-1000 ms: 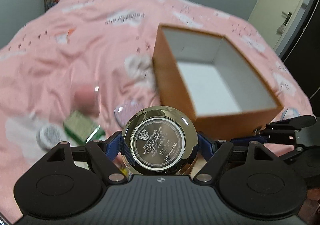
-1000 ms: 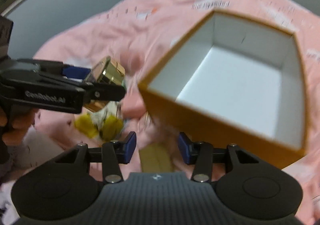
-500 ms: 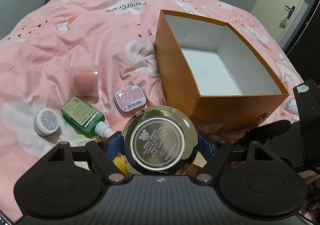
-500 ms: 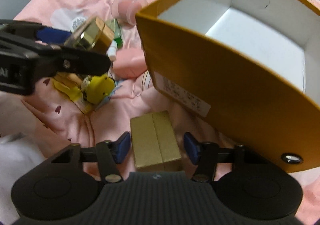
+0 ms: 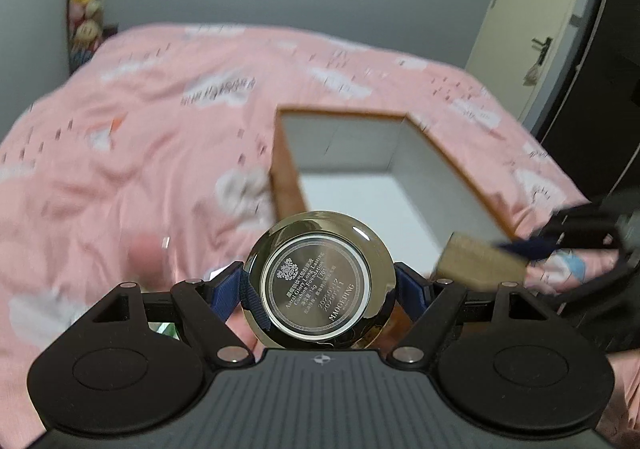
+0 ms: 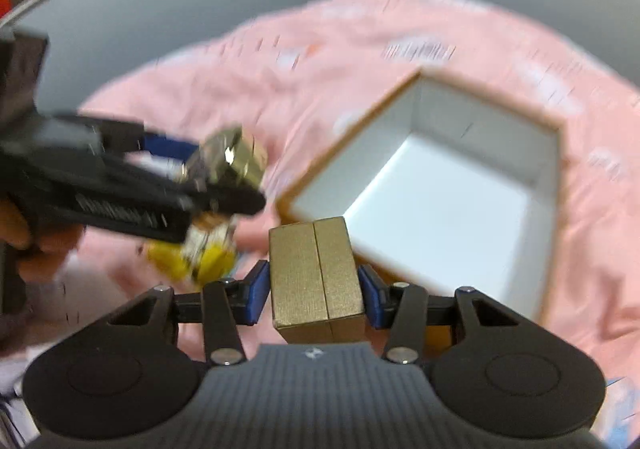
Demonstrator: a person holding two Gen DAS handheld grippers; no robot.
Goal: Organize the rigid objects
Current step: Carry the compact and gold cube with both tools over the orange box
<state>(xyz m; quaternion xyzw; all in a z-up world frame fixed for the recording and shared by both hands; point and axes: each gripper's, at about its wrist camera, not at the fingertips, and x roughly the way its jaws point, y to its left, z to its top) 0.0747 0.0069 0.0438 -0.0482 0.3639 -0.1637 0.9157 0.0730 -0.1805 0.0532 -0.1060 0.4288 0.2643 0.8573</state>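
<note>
Your left gripper (image 5: 320, 289) pinches one round gold compact (image 5: 322, 291) between its blue pads, held in the air over the pink bedspread (image 5: 160, 129) just short of the single open orange box (image 5: 380, 169), whose white inside looks bare. Your right gripper (image 6: 316, 289) is closing its fingers on one gold carton (image 6: 316, 281), pads at both sides, beside the box's near corner. Below lie a yellow thing (image 6: 192, 261) (too blurred to name) and a pink blur (image 5: 144, 249).
</note>
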